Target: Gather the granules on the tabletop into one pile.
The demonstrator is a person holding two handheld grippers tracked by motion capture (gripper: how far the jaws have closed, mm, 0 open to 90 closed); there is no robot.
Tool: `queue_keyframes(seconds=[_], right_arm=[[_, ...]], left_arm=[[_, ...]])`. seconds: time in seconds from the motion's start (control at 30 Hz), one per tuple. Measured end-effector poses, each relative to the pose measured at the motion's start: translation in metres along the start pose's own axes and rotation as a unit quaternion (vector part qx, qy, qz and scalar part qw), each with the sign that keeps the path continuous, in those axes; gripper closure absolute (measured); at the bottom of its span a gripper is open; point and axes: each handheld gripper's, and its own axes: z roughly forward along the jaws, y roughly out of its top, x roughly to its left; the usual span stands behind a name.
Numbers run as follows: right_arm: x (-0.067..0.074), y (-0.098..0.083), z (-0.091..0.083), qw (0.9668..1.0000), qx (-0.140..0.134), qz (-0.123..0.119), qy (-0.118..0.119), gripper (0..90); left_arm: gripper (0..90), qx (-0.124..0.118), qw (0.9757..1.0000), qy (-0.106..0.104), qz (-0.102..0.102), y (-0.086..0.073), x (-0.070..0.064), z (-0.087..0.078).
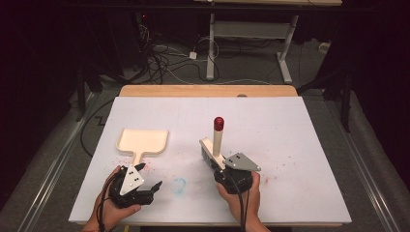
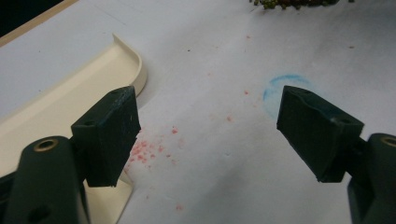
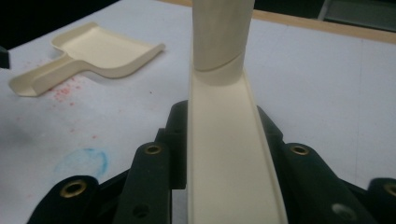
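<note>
Landmark for all positions: the cream dustpan [image 1: 143, 140] on the white table sheet [image 1: 300, 145].

1. Left gripper [image 1: 145, 181]. Location: just nearside of the dustpan's handle [image 1: 139, 157], beside its end. Jaws: wide apart, nothing between them; in the left gripper view one pad [image 2: 112, 135] sits over the handle edge, the other well off to the side above bare sheet.
Risk: judged moderate. If the gripper closes from here, the pad over the handle may catch only the rim and tip or skid the light pan instead of gripping it.

2. Dustpan. Location: flat on the sheet, mouth facing away from the person, empty. Pink specks [image 2: 144, 151] lie scattered beside the handle.
Risk: an unheld pan is likely to slide away when anything is swept against its lip.

3. Blue ring mark [image 1: 179, 185]. Location: right of the dustpan handle, between the two grippers. Drawn or stained on the sheet; no writing in it.

4. Right gripper [image 1: 218, 166]. Location: well right of the dustpan. Jaws: closed narrowly on the cream brush [image 1: 211, 153], clamping its long head.
Risk: the grip is on the head, with the red-capped handle [image 1: 218, 123] standing up and away; sweeping pressure could twist the brush in the pads, or scatter debris wide of the pan.

5. Greenish granules [image 2: 292, 3]. Location: far from the dustpan, at the top edge of the left gripper view.
Risk: a long sweep back to the pan may strew them.

6. Brands, labels, writing: none legible on any item.
</note>
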Motion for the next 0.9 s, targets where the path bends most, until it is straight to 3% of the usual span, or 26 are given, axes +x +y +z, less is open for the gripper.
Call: queue_keyframes(seconds=[0.13,0.3,0.57,0.77,0.9], right_arm=[[-0.006,0.012,-0.012,0.9997,-0.014,-0.014,0.013,67.7],[-0.025,0.019,-0.031,0.9984,-0.026,-0.033,0.038,67.7],[-0.053,0.013,-0.051,0.9962,-0.027,-0.074,0.037,67.7],[-0.073,0.003,-0.056,0.9959,-0.018,-0.071,0.053,67.8],[-0.085,-0.004,-0.065,0.9958,-0.009,-0.076,0.049,67.8]], left_arm=[[20.4,0.001,1.0000,0.000,0.001,0.000,0.000,0.001],[20.0,0.000,1.0000,-0.001,0.006,0.001,-0.002,-0.001],[19.8,0.000,0.9999,0.006,0.009,0.002,-0.002,0.000],[19.7,0.003,0.9999,0.006,0.013,0.002,-0.003,0.001],[19.7,0.005,0.9999,0.004,0.012,0.001,-0.004,-0.001]])
